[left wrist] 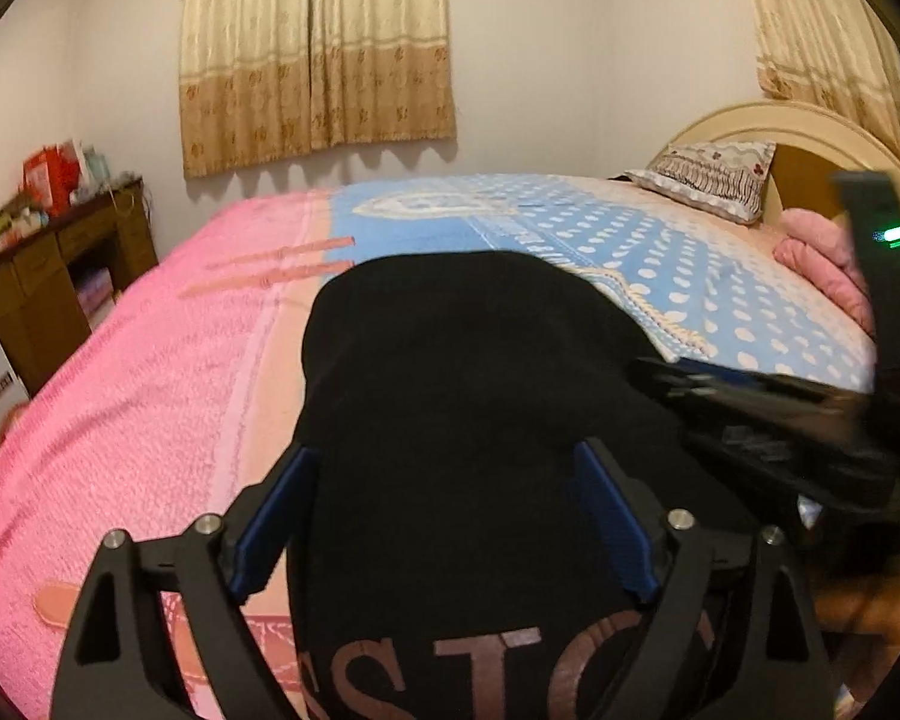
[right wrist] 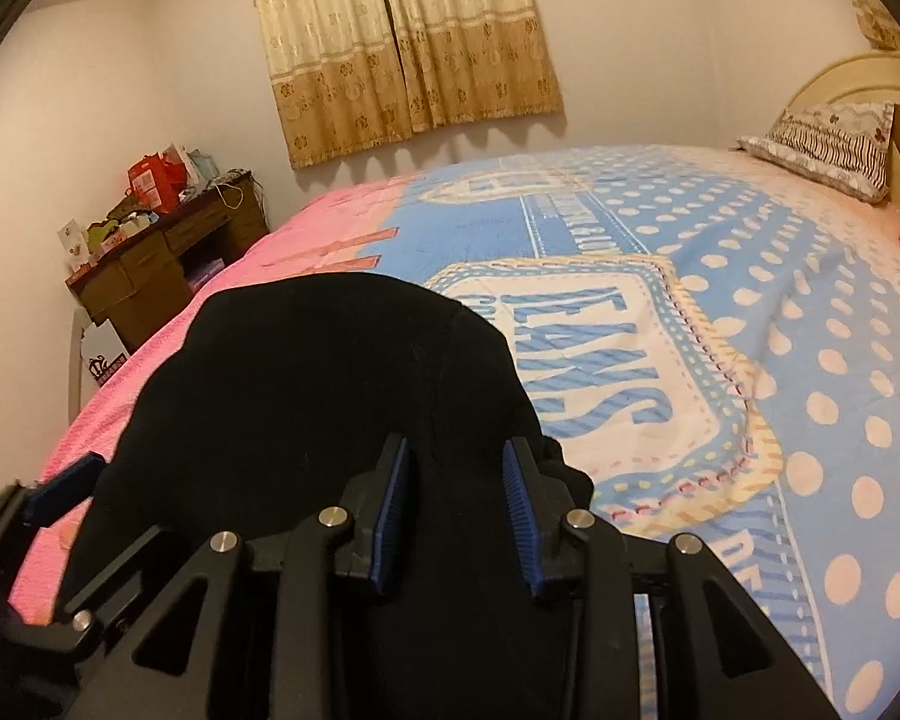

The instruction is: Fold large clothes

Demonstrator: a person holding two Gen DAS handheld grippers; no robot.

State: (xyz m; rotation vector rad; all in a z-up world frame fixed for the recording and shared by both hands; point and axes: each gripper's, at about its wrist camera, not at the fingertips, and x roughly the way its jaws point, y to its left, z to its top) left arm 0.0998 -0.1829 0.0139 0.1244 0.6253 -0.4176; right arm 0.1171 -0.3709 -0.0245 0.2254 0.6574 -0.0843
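Observation:
A black garment (left wrist: pixel 462 372) with large brown letters lies bunched on the bed (left wrist: pixel 150 372), across the seam between pink and blue bedding. My left gripper (left wrist: pixel 444 456) hovers over its near part, jaws wide apart, the cloth lying below them untouched by the blue pads (left wrist: pixel 615 528). From the right, my right gripper (left wrist: pixel 654 375) reaches in as a blurred shape. In the right wrist view the right gripper (right wrist: pixel 456 450) sits low on the black garment (right wrist: pixel 330 372), its jaws a little apart with dark cloth between them and no visible pinch. The left gripper's blue pad (right wrist: pixel 66 480) shows at the left edge.
A patterned pillow (left wrist: pixel 714 177) and a pink bundle (left wrist: pixel 822 252) lie by the curved headboard (left wrist: pixel 810 120) on the right. A cluttered brown desk (left wrist: pixel 60 276) stands against the left wall beyond the bed. Beige curtains (left wrist: pixel 318 54) hang behind. Blue dotted bedding (right wrist: pixel 810 390) spreads to the right.

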